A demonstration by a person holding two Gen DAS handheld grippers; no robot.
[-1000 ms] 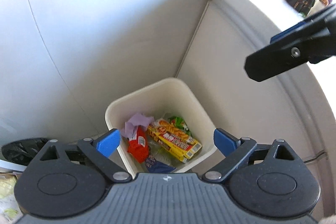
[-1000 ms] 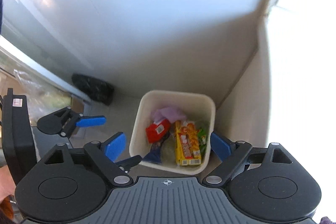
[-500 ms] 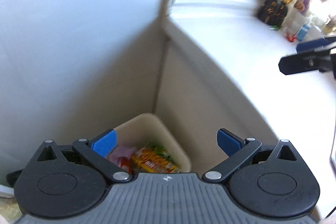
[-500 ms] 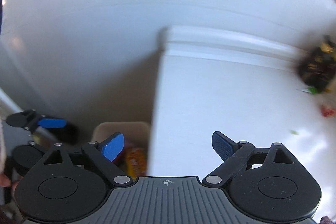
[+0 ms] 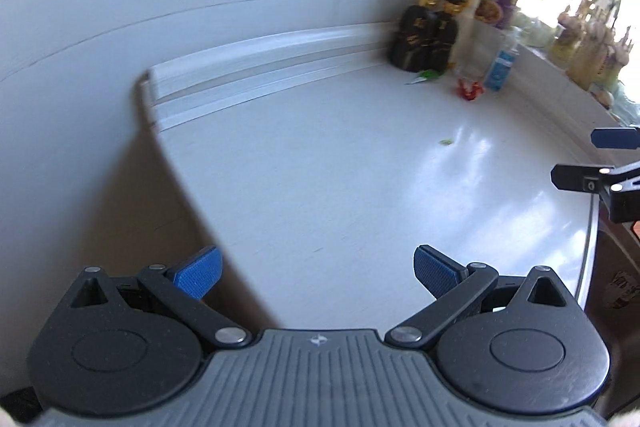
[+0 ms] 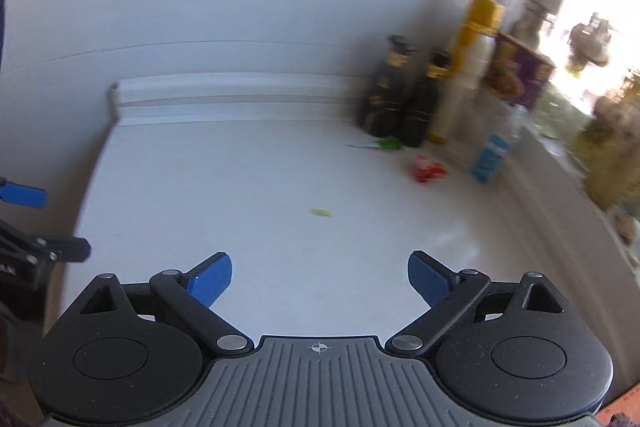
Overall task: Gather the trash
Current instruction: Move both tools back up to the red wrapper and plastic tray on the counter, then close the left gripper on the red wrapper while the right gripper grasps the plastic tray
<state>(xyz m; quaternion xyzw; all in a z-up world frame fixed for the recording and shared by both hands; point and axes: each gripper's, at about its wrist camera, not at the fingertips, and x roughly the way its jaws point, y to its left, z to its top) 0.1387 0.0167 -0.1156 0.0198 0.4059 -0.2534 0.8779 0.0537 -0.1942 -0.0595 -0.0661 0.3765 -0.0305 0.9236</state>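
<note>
Three bits of trash lie on the white counter [image 6: 248,187]: a crumpled red wrapper [image 6: 429,171], a green wrapper [image 6: 386,144] by the dark bottles, and a small yellow-green scrap [image 6: 321,212] nearer to me. They also show in the left wrist view: red wrapper [image 5: 469,89], green wrapper [image 5: 425,77], scrap [image 5: 446,142]. My left gripper [image 5: 316,270] is open and empty over the counter's left front corner. My right gripper [image 6: 319,277] is open and empty above the counter's near part. The trash bin is out of view.
Two dark bottles [image 6: 404,103], a tall white bottle with a yellow cap [image 6: 468,75], a clear bottle with a blue label [image 6: 494,151] and jars stand along the back right. A raised white ledge [image 6: 240,95] runs along the wall. The counter's left edge [image 5: 180,179] drops off.
Both grippers have swung up from the bin on the floor to face the counter top. The bin and its trash have left both views. Both stay open and empty.
</note>
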